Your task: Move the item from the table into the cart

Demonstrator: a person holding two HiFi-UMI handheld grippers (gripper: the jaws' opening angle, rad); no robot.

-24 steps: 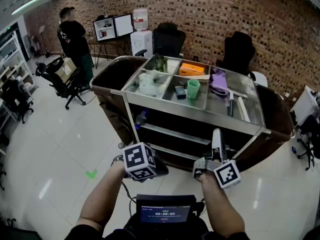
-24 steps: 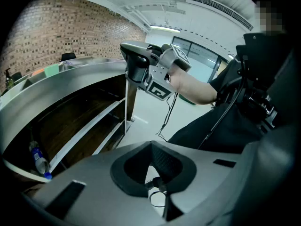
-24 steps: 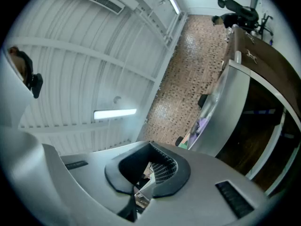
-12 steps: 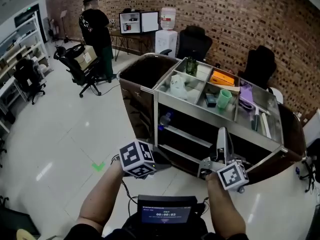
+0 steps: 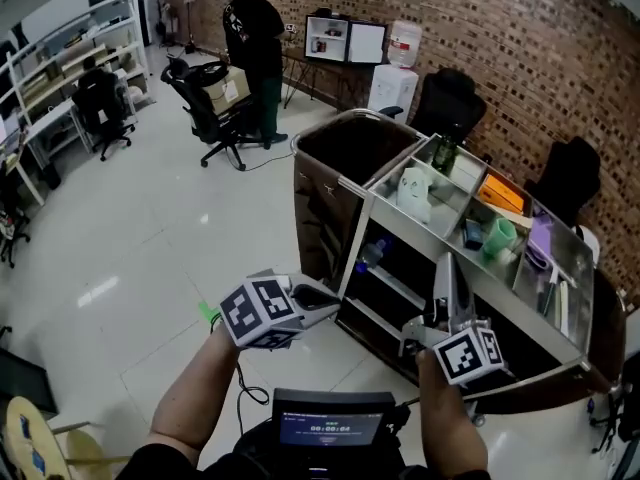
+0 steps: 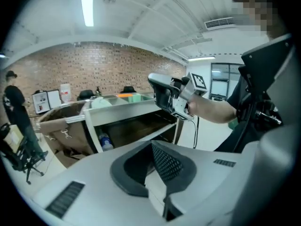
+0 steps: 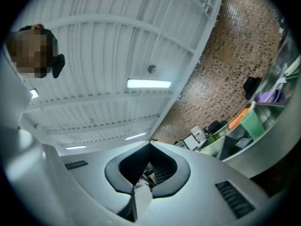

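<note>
The steel cart [image 5: 388, 216] stands at the right of the head view, its top tray split into compartments. In them lie a white item [image 5: 415, 190], a green cup [image 5: 497, 236], an orange item [image 5: 505, 194] and a purple item [image 5: 540, 243]. My left gripper [image 5: 323, 303] hangs before the cart's lower shelf, shut and holding nothing; in its own view the jaws [image 6: 153, 147] meet tip to tip. My right gripper [image 5: 441, 270] points upward beside the cart, shut and bare, as its own view [image 7: 149, 145] confirms. No table is in view.
A brown bag [image 5: 345, 148] hangs at the cart's near end. A blue bottle [image 5: 368, 258] lies on the lower shelf. A person [image 5: 255, 38] stands at the back by office chairs [image 5: 205, 93] and a desk. Shelves [image 5: 60, 88] line the left wall above white floor [image 5: 150, 238].
The head view has swung left, so the cart has slid to the right of the picture and more floor shows. Both grippers stay shut, low in the view.
</note>
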